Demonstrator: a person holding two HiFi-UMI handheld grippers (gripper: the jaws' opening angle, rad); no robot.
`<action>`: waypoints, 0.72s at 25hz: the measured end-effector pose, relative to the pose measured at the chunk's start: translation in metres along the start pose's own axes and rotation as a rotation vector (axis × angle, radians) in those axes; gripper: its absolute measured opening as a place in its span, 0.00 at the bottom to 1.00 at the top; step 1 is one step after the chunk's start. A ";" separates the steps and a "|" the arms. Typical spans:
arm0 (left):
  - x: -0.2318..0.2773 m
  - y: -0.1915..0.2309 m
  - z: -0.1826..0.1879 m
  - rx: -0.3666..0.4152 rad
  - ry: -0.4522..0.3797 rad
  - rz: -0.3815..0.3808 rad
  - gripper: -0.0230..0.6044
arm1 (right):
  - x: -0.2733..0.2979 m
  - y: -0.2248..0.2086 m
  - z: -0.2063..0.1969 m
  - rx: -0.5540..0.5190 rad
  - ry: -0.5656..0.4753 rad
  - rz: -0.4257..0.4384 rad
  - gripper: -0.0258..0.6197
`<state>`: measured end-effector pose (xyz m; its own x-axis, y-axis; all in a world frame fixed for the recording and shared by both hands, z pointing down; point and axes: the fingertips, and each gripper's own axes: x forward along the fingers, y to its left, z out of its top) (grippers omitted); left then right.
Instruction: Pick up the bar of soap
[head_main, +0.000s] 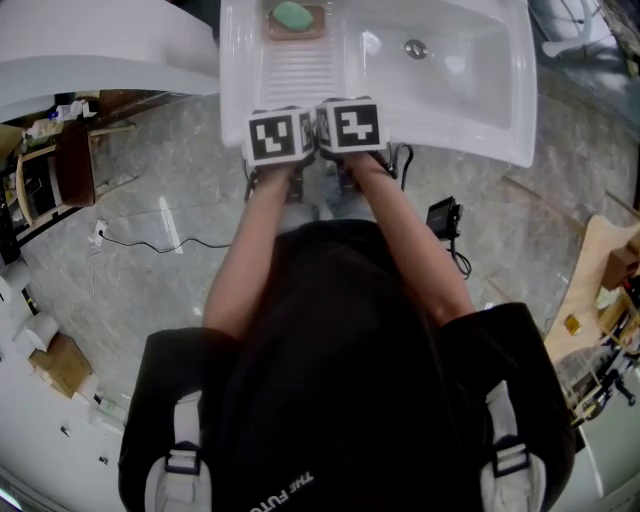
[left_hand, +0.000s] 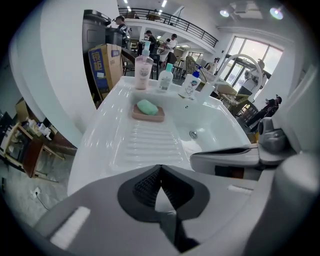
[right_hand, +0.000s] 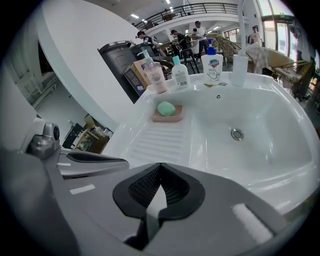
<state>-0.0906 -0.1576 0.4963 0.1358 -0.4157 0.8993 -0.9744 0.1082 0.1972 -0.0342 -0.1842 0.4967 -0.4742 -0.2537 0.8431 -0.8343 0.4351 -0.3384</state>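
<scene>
Clenched empty, left tongs (left_hand: 160, 169) and right tongs (right_hand: 160, 166) face a sink (left_hand: 100, 137), bar of soap (left_hand: 147, 107) in its dish (left_hand: 148, 117).

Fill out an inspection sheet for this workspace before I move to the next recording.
Surface: white sink, with a ribbed drainboard beside the basin and a drain.
Job's things: green bar of soap lies on a tan soap dish at the drainboard's far end, untouched.
Clutter: pink pump bottle, teal-capped bottle and white pump bottle stand along the back rim.
Grippers: left gripper and right gripper are shut and empty, side by side over the sink's near rim.
Cables: black cable on the floor to the person's left; black adapter with its cord to the right.
Surroundings: cardboard box, black bin, people far behind.
</scene>
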 end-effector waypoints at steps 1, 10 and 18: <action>0.000 -0.001 0.002 -0.001 -0.003 0.002 0.03 | -0.001 -0.001 0.002 -0.003 -0.002 0.002 0.06; -0.004 0.003 0.015 -0.002 -0.009 -0.002 0.03 | -0.005 -0.001 0.024 -0.010 -0.046 0.008 0.06; 0.001 0.000 0.028 0.006 -0.016 -0.042 0.03 | -0.001 0.005 0.034 0.006 -0.038 0.070 0.06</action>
<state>-0.0955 -0.1836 0.4865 0.1734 -0.4346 0.8838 -0.9691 0.0846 0.2318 -0.0480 -0.2116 0.4801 -0.5420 -0.2549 0.8008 -0.8000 0.4483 -0.3987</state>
